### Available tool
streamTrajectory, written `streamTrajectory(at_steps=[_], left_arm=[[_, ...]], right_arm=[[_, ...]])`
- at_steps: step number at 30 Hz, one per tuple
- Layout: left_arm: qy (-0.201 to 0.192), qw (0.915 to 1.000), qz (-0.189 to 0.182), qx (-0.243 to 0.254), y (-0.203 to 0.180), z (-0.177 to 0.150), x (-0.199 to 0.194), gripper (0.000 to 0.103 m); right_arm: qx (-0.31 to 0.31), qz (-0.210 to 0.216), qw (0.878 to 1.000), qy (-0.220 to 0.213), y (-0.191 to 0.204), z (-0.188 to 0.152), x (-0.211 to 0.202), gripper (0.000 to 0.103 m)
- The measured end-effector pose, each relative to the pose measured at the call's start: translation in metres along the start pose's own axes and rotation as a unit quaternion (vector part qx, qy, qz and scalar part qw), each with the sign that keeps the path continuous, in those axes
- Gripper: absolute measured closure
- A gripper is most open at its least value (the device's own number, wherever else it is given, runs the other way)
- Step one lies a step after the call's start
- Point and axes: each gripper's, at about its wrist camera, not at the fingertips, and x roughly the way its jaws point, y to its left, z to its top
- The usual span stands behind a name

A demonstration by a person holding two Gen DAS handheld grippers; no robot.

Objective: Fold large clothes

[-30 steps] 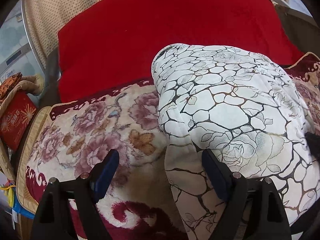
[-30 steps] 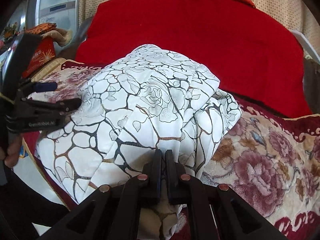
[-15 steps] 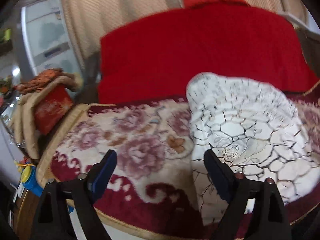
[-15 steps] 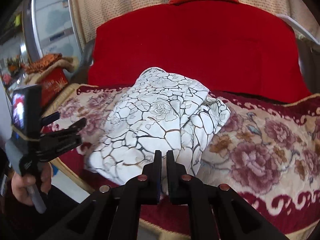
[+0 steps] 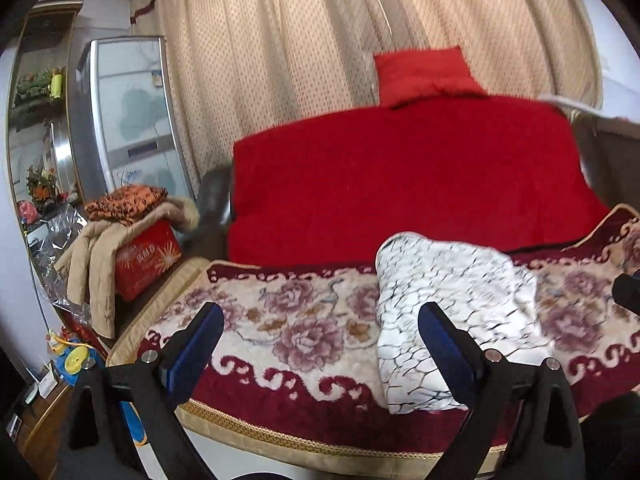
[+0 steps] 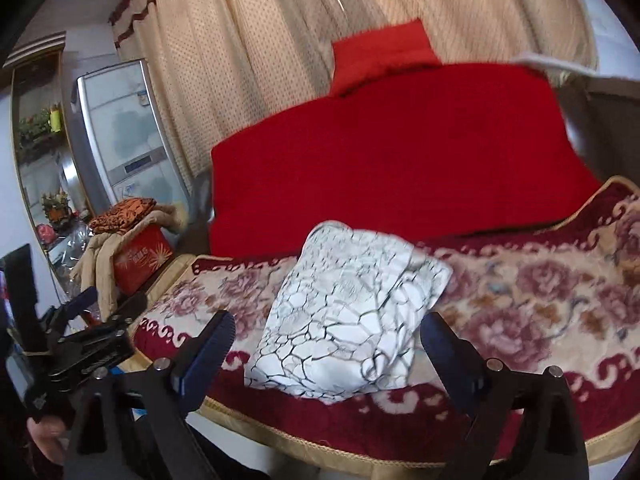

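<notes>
A folded white garment with a dark crackle pattern [image 5: 448, 304] [image 6: 352, 312] lies on the floral sofa cover [image 5: 300, 320] [image 6: 540, 300], near its front edge. My left gripper [image 5: 320, 340] hovers in front of the sofa, left of the garment; its jaws are opening and hold nothing. My right gripper [image 6: 326, 340] is pulled back from the garment. Its jaws are opening too, and the pads [image 6: 440, 344] do not touch the cloth, which lies beyond them. The left gripper [image 6: 80, 340], held by a hand [image 6: 44, 436], also shows at the lower left of the right wrist view.
A red blanket [image 5: 400, 180] covers the sofa back, with a red cushion [image 5: 424, 72] on top and a beige curtain [image 5: 320, 40] behind. Left of the sofa stands a red box [image 5: 148, 256] under a beige coat and orange cloth, then a fridge [image 5: 128, 120].
Both grippers have drawn back and up from the garment. The right jaws, shut on the garment's near edge before, have sprung wide and let it go. The left jaws stayed wide.
</notes>
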Motion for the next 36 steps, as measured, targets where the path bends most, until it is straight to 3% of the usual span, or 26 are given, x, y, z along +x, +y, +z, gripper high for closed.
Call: streamTrajectory(at_steps=[4,10,22,36], left_arm=[[-0.024,0.9996,0.0,-0.013,0.006,0.011,-0.028,0.001],[-0.028,0.999,-0.005,-0.036,0.016,0.022,-0.05,0.0],[-0.045,0.9984,-0.001,-0.034,0.028,0.029,-0.089,0.0],[-0.066,0.9972,-0.008,-0.032,0.03,0.036,-0.118,0.0]], right_arm=[[-0.02,-0.03,0.999,-0.015,0.009,0.01,-0.022,0.007],[-0.04,-0.057,0.997,-0.022,0.027,0.012,-0.048,0.007],[-0.046,-0.054,0.997,-0.017,0.059,0.005,-0.079,0.007],[-0.041,-0.058,0.997,-0.043,0.058,0.014,-0.103,0.007]])
